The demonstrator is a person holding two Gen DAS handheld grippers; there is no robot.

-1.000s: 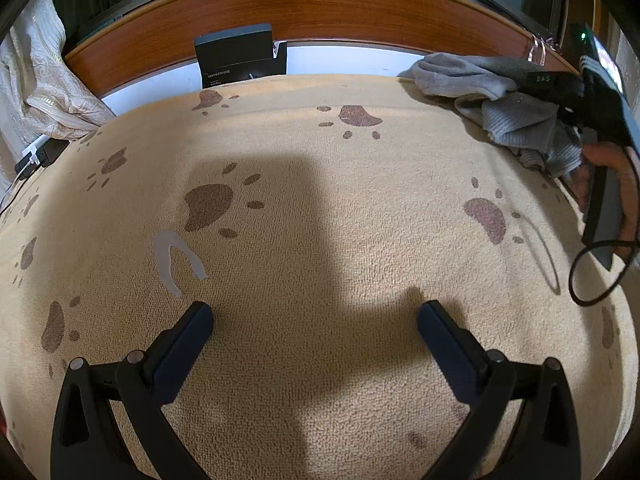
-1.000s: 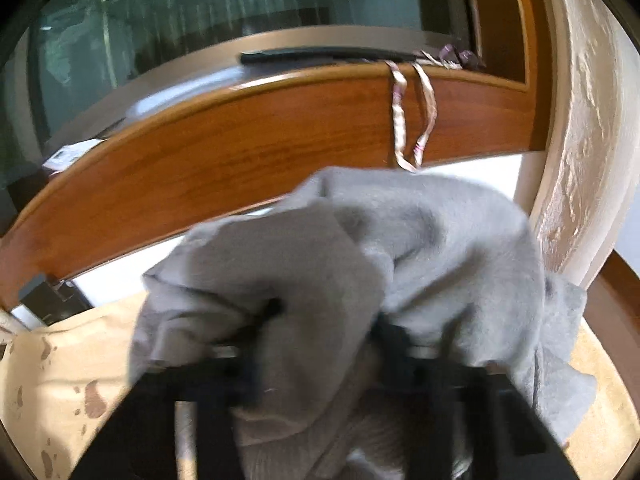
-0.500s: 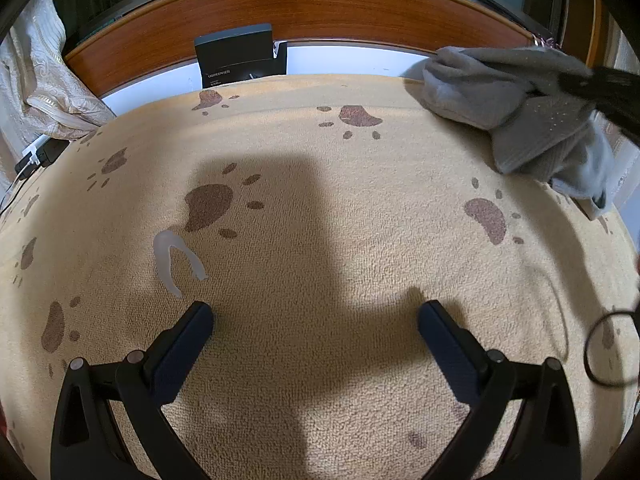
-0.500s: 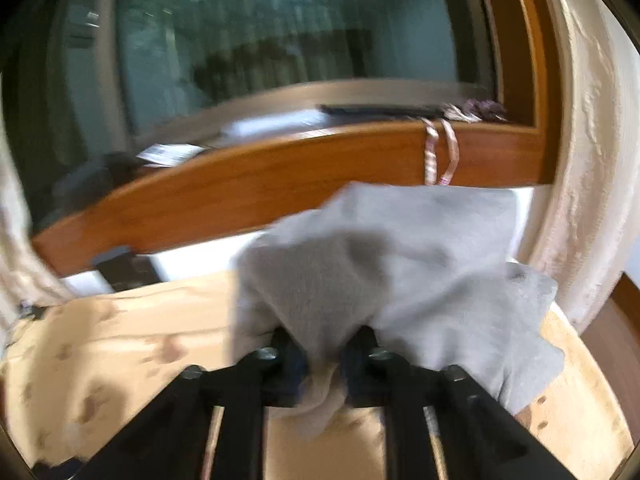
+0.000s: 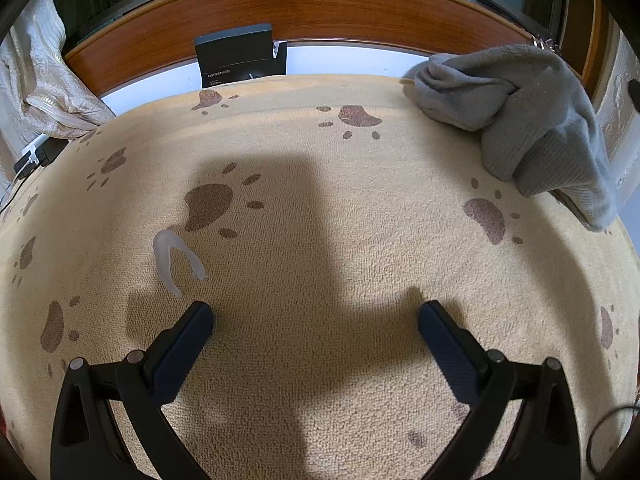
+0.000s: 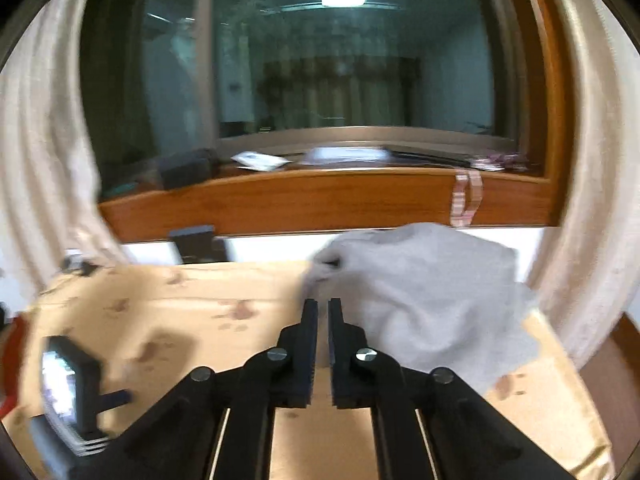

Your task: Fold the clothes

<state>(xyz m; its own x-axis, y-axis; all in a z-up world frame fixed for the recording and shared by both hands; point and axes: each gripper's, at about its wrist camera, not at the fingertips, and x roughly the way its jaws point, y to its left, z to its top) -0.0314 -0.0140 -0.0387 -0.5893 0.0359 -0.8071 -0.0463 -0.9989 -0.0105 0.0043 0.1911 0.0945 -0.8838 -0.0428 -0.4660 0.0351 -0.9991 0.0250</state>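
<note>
A crumpled grey garment (image 5: 520, 120) lies heaped at the far right corner of the tan paw-print blanket (image 5: 320, 220). My left gripper (image 5: 316, 312) hangs wide open over the blanket's near middle, with nothing between its fingers. In the right wrist view the garment (image 6: 432, 300) sits just beyond and to the right of my right gripper (image 6: 323, 304). That gripper's jaws stand a narrow gap apart and are opening, with no cloth between them. This view is blurred by motion.
A wooden ledge (image 5: 360, 4) runs along the far side, below a dark window (image 6: 340, 60). A black box (image 5: 236, 56) leans against the ledge. A clear U-shaped plastic piece (image 5: 172, 260) lies on the blanket near my left finger. Cream curtains (image 5: 36, 80) hang at both sides.
My right gripper let go of the grey garment and drew back and up from it. The garment now lies in a heap at the far right. My left gripper stayed put.
</note>
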